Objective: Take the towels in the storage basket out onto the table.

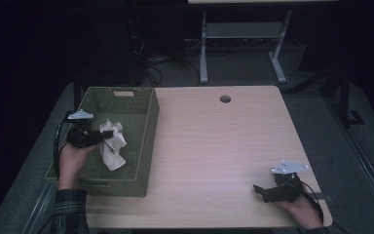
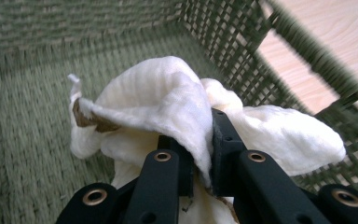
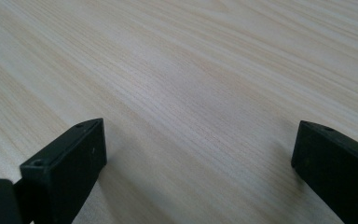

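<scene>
**A:** Why do you hold the white cloth [image 1: 112,145] that way with your left tongs [image 1: 106,137]?

**B:** You pinch it by a fold near its top, so most of it hangs down loose. In the left gripper view the 2 black jaws are squeezed tight on the cloth [image 2: 168,100], with the fold bunched over them. That grip lets the cloth dangle, so it should not drag on the bottom of the green basket [image 1: 148,146].

**A:** So where is the cloth right now?

**B:** It is inside the basket, up off the bottom, near the left side. Your left hand [image 1: 73,158] reaches in over the left wall.

**A:** What are your right tongs [image 1: 259,191] doing?

**B:** They rest low on the counter [image 1: 214,146], at the near right corner, well apart from the basket. Their jaws stand wide apart and hold nothing. In the right gripper view there is just bare wood [image 3: 191,79] between them. I think you keep that hand back so it stays out of the way.

**A:** What could get in your way?

**B:** The basket walls. They stand tall all around the cloth, and the woven wall [image 2: 242,42] has lots of little holes. A loose corner of cloth could catch there, so you need to lift it clear over the rim.

**A:** Anything else around?

**B:** There is 1 small round hole [image 1: 225,99] in the counter near the far edge. The floor behind is dark, with table legs and cables.
</scene>
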